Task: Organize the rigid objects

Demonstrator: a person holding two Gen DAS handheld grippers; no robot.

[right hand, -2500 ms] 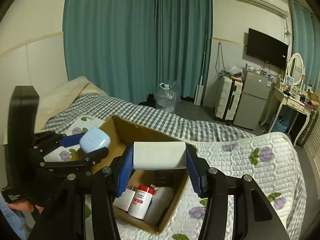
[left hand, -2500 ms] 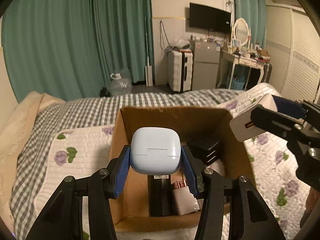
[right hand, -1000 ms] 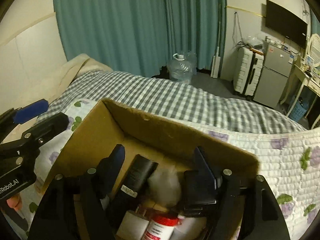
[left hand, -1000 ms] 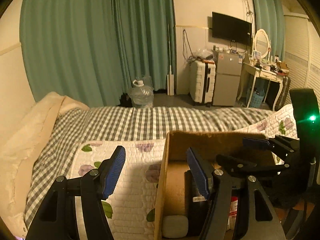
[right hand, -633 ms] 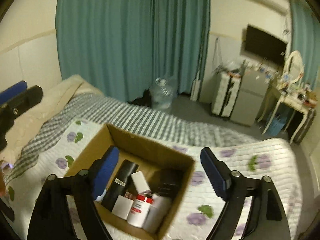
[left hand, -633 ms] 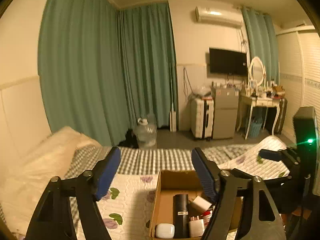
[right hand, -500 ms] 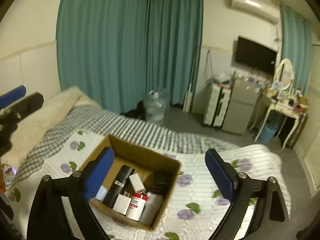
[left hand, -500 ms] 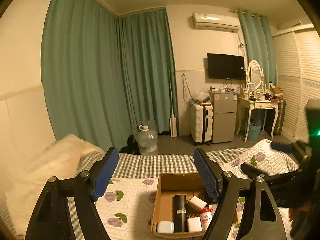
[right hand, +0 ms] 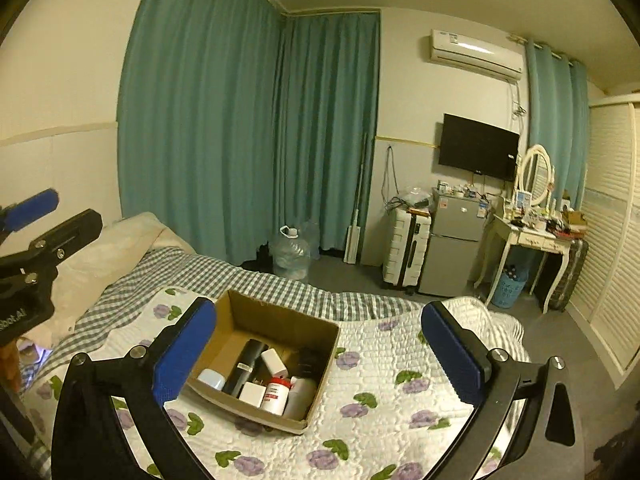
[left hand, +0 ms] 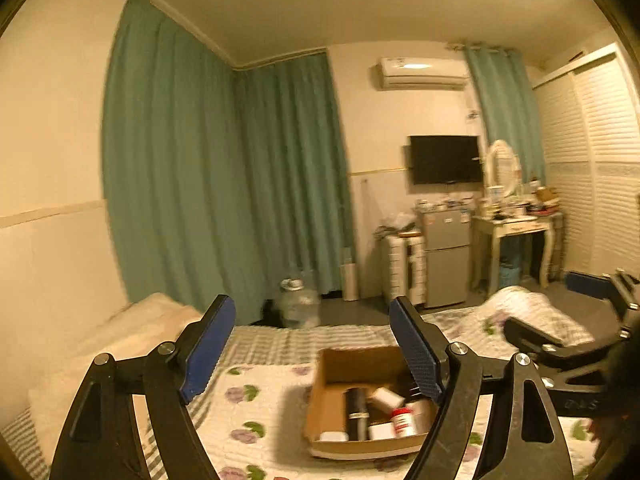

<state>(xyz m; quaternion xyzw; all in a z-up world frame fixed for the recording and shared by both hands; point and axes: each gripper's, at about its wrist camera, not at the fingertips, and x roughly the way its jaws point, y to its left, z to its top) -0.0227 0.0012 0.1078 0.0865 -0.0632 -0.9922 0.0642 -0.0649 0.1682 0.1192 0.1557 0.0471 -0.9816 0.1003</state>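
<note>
An open cardboard box (right hand: 324,330) sits on the flowered quilt; it also shows in the left wrist view (left hand: 326,400). Inside lie a pale blue case (right hand: 211,379), a black cylinder (right hand: 245,364), white adapters (right hand: 273,362), a red-capped bottle (right hand: 276,395) and a white bottle (right hand: 301,396). My left gripper (left hand: 314,346) is open and empty, held high above and behind the box. My right gripper (right hand: 318,350) is open and empty, also high above the box. Each gripper shows at the edge of the other's view.
The bed (right hand: 384,392) carries a checked blanket (right hand: 192,272) and a cream pillow (right hand: 120,240). Beyond it stand green curtains (right hand: 248,140), a water jug (right hand: 289,256), a white suitcase (right hand: 406,256), a small fridge (right hand: 454,248), a dressing table (right hand: 528,240) and a louvred wardrobe (right hand: 608,240).
Both grippers let go of the pale blue case and the white box into the cardboard box, opened, and rose up and back, so the box now looks small and far below.
</note>
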